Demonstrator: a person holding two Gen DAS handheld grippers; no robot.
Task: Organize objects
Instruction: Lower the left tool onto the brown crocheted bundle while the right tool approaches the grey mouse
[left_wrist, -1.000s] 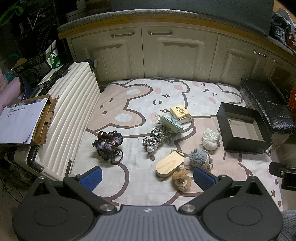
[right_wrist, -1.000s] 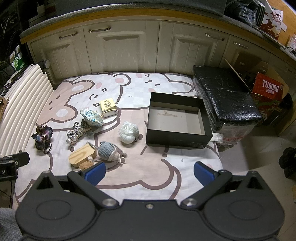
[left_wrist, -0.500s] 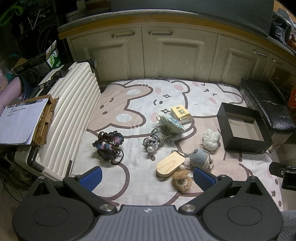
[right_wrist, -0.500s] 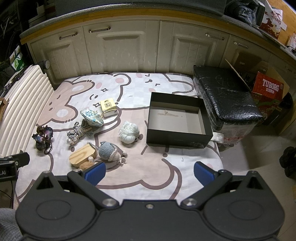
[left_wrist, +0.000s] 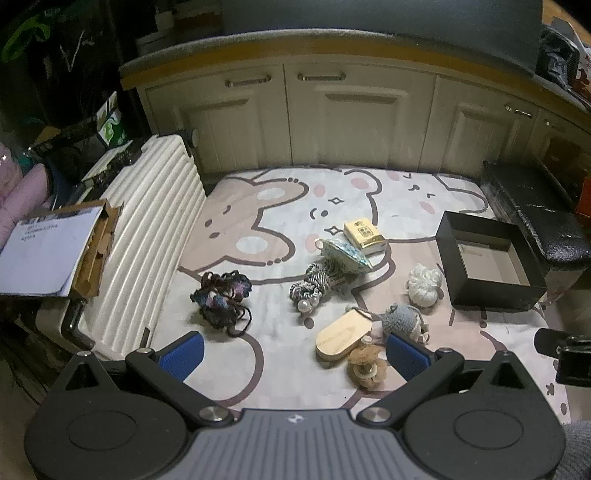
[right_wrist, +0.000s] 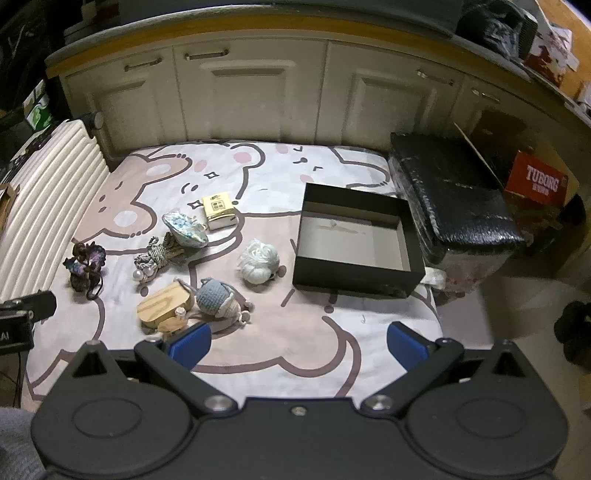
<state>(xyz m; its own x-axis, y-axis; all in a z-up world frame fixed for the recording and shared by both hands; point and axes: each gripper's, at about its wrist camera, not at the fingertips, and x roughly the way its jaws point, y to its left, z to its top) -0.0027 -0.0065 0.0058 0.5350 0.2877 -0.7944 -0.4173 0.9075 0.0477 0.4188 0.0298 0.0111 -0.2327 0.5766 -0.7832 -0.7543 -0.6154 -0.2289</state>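
1. Black box (right_wrist: 357, 242): open, empty, upright, right side of the mat.
2. White yarn ball (right_wrist: 258, 261): just left of the box.
3. Yellow-gold small box (right_wrist: 218, 211): farthest back.
4. Blue patterned pouch (right_wrist: 184, 229): beside it, tilted.
5. Grey braided cord with pearls (right_wrist: 157, 256): touching the pouch.
6. Dark purple scrunchie (right_wrist: 85, 265): far left, apart.
7. Wooden block (right_wrist: 165, 303): lying flat, beside the blue-grey knitted toy (right_wrist: 218, 297).
8. Tan ring piece (left_wrist: 367, 363): nearest, touching the block.

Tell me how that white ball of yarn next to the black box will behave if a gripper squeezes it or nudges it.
The white yarn ball looks soft and loosely wound, so it would probably compress between the fingers rather than resist. It seems light for its bulk. Being rounded, it may roll a little when pushed, though the blanket under it should slow it. Loose strands could snag.
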